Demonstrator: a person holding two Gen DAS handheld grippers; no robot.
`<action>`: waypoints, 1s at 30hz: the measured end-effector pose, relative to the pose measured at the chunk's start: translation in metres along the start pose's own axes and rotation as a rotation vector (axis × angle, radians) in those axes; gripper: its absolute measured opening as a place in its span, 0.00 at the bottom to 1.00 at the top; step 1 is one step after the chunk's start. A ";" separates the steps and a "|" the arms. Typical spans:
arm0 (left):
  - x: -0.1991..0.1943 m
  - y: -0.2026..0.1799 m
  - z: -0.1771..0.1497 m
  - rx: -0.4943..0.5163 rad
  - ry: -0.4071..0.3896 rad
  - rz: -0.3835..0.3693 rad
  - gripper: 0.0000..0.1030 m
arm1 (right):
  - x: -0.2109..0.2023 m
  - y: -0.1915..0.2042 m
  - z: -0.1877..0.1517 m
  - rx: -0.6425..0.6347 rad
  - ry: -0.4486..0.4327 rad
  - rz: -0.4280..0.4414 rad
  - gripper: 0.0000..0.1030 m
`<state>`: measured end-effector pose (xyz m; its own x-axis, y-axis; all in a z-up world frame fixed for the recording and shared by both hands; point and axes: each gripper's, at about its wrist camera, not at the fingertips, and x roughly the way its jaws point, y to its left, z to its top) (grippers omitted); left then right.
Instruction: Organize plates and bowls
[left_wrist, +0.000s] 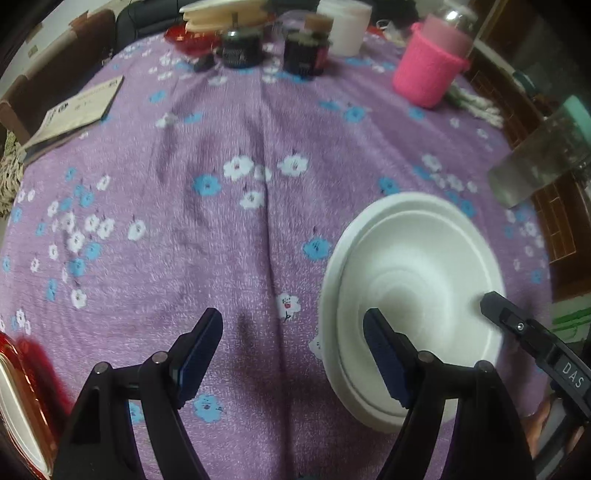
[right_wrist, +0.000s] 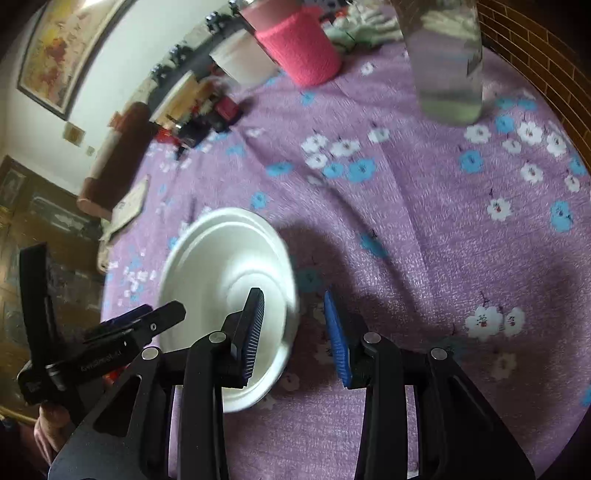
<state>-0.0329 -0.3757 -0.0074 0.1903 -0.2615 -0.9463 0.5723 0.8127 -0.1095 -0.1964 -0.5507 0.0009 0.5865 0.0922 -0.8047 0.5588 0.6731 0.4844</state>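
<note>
A white bowl (left_wrist: 417, 280) sits on the purple flowered tablecloth (left_wrist: 221, 240); its doubled rim looks like two nested pieces. My left gripper (left_wrist: 295, 354) is open and holds nothing, its right finger (left_wrist: 384, 354) over the bowl's near-left side. One finger (left_wrist: 496, 306) of the right gripper reaches in over the bowl's right rim. In the right wrist view my right gripper (right_wrist: 295, 336) is open and straddles the rim of the bowl (right_wrist: 218, 266): the left pad is above the inside, the blue pad outside, and neither presses on it. The left gripper (right_wrist: 147, 325) shows at the left.
A red dish (left_wrist: 26, 384) with something white on it lies at the near left. At the far side stand cream plates (left_wrist: 221, 14), a red bowl (left_wrist: 188, 38), two dark jars (left_wrist: 240, 50), a white tub (left_wrist: 347, 27) and a pink-sleeved bottle (left_wrist: 428, 70). A clear jar (left_wrist: 543, 162) stands right, a booklet (left_wrist: 81, 107) left.
</note>
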 end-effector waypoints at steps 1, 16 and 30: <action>0.002 0.000 0.000 -0.004 0.001 0.002 0.75 | 0.004 0.000 -0.001 0.006 0.004 0.005 0.32; -0.015 -0.004 -0.018 0.014 -0.069 -0.071 0.11 | 0.007 0.021 -0.024 0.024 -0.053 -0.054 0.06; -0.157 0.165 -0.108 -0.130 -0.282 0.116 0.11 | -0.001 0.206 -0.089 -0.304 0.001 0.150 0.07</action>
<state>-0.0545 -0.1439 0.0896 0.4717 -0.2825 -0.8352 0.4306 0.9005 -0.0614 -0.1345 -0.3473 0.0711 0.6485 0.2072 -0.7324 0.2660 0.8399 0.4731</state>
